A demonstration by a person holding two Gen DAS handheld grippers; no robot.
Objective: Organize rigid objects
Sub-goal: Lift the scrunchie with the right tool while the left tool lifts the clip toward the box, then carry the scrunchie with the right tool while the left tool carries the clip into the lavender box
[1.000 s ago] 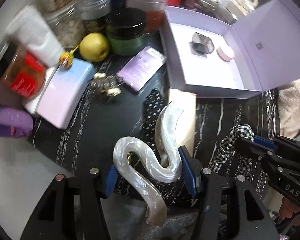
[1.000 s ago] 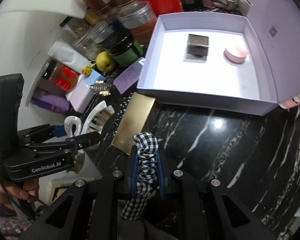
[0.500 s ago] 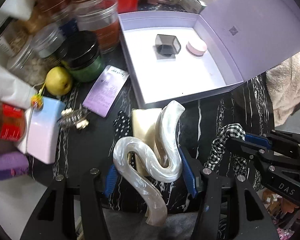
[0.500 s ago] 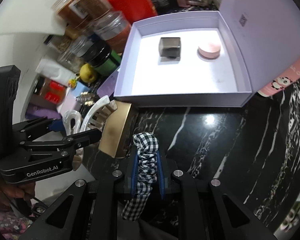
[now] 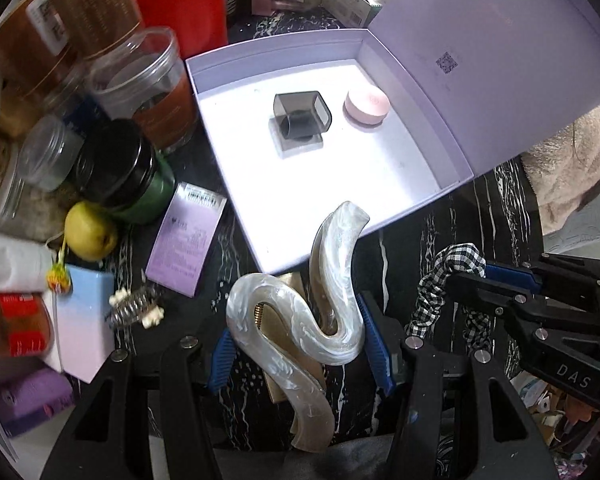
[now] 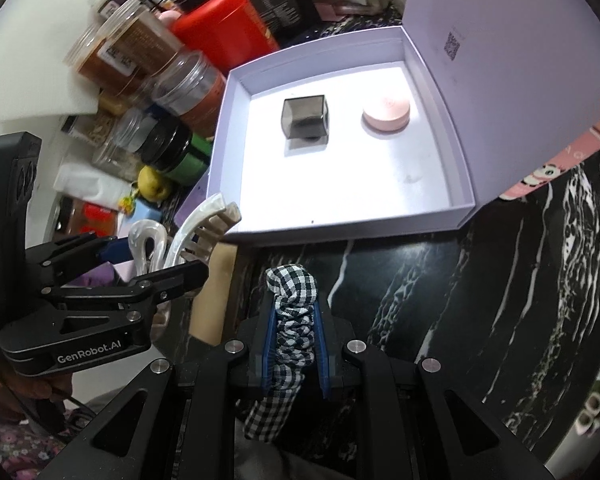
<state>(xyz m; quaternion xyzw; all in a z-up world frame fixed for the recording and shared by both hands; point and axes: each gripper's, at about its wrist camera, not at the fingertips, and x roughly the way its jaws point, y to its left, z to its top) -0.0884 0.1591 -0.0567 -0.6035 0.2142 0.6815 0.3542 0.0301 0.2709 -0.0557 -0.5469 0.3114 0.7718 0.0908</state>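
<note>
My left gripper is shut on a pearly white S-shaped hair claw, held above the black marble top just short of the open lilac box. In the right wrist view the hair claw shows at the left in the left gripper. My right gripper is shut on a black-and-white checked scrunchie, which also shows at the right of the left wrist view as the scrunchie. Inside the box stand a smoky grey cube and a round pink case.
Jars, a red canister, a yellow-green fruit, a purple card, a small beaded clip and a pale blue box crowd the left. A gold card lies below the box. The box lid stands up at the right.
Both grippers moved toward the lilac box, which now sits larger and closer in both views. The views have rolled. Both grips are unchanged.
</note>
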